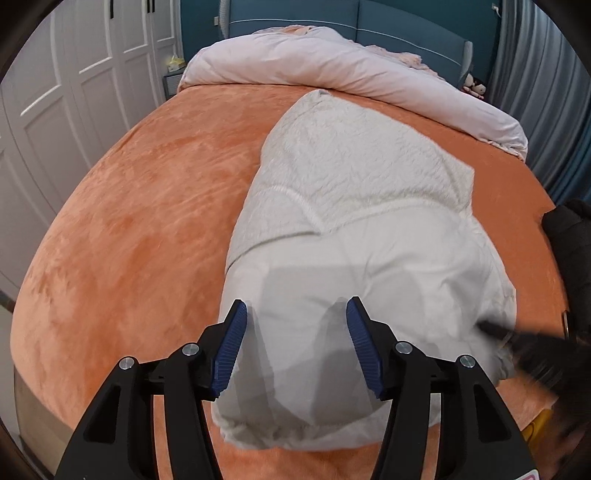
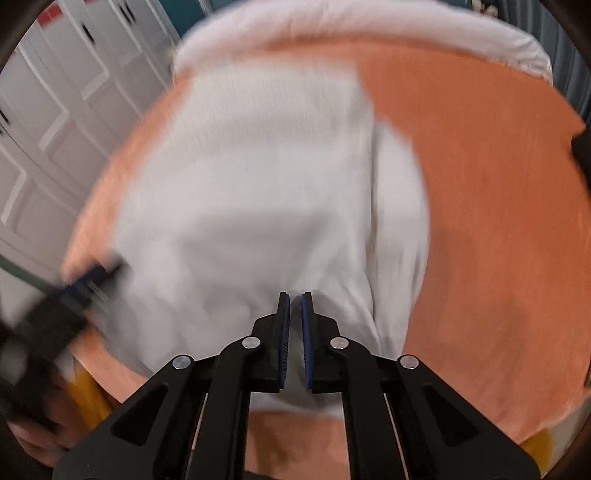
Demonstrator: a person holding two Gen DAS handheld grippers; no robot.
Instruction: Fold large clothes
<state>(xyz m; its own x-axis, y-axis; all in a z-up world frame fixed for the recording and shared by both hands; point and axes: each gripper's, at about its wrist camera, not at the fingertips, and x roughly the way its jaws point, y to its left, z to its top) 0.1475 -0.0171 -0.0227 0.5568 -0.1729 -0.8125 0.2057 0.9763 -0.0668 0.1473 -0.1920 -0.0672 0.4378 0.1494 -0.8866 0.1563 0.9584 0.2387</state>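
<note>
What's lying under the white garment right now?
The white garment rests on the orange bed cover, which shows all around it. Whatever sits beneath its folded layers is hidden. The pink duvet lies behind it.

Your left wrist camera sits just behind the left gripper [image 1: 295, 314], looking forward and down along its fingers, close above the near end of the white garment [image 1: 351, 206]. The orange bed [image 1: 140, 206] fills the frame, with the pink duvet [image 1: 332, 70] at 12 o'clock and the white wardrobe [image 1: 74, 81] at 10 o'clock.

Your right wrist camera rides behind the right gripper [image 2: 295, 299], tilted down at the same garment [image 2: 251, 177] from nearer still, and its view is blurred.

Both views share the garment, the bed [image 2: 480, 184], the duvet [image 2: 369, 22] and the wardrobe [image 2: 55, 110]. Each catches the other gripper: the right one at 4 o'clock [image 1: 491, 328] in your left view, the left one at 8 o'clock [image 2: 96, 277] in your right view.
</note>
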